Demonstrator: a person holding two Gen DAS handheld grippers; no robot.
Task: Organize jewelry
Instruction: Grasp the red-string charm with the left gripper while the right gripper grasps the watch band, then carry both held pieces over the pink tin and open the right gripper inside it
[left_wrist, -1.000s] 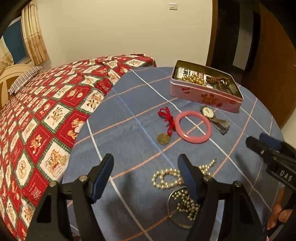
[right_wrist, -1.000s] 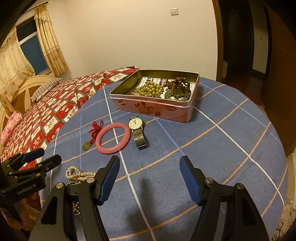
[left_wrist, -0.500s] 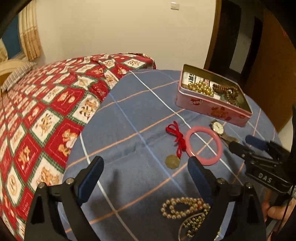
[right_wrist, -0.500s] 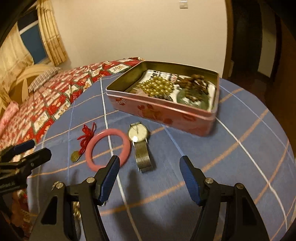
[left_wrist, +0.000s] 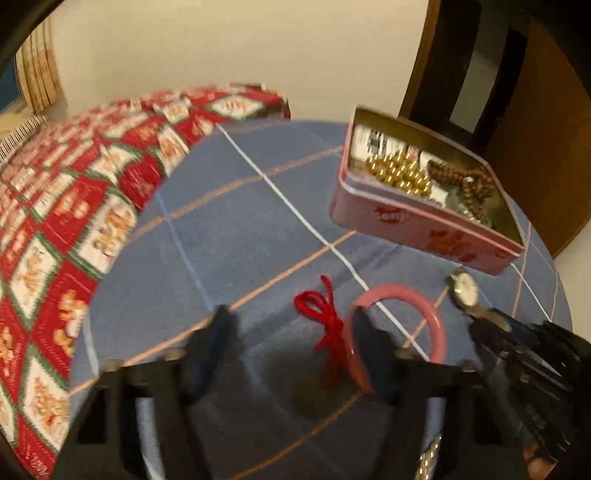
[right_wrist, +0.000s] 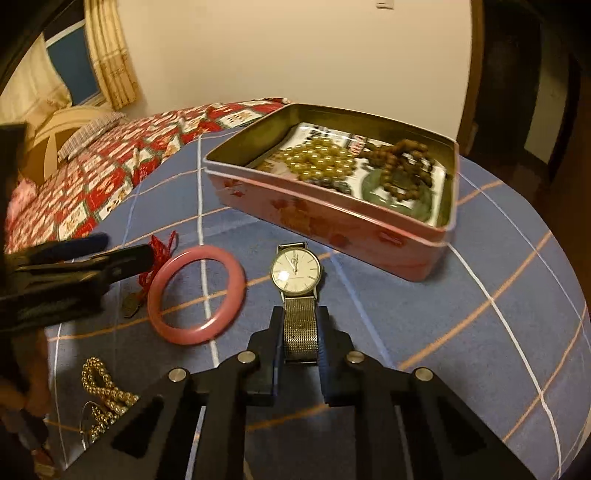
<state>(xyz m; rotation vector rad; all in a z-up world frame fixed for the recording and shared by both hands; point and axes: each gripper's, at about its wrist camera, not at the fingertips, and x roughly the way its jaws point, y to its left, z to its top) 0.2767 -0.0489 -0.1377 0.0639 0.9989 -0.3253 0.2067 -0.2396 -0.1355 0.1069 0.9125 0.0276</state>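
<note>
Near the middle of the blue checked table (right_wrist: 498, 280), the right gripper (right_wrist: 300, 334) has its jaws closed on the mesh band of the wristwatch (right_wrist: 295, 271), whose pale dial lies face up on the cloth just short of the pink tin (right_wrist: 332, 218). That tin stands toward the table's far edge, lid off, with gold beads (right_wrist: 319, 160) and brown beads (right_wrist: 404, 162) inside it. Just left of the watch lies the pink bangle (right_wrist: 197, 295), and a red cord charm (left_wrist: 325, 317) rests beside it. Over the charm hangs the left gripper (left_wrist: 291, 332), jaws spread and holding nothing. At the table's near left edge sits a pearl strand (right_wrist: 99, 387).
</note>
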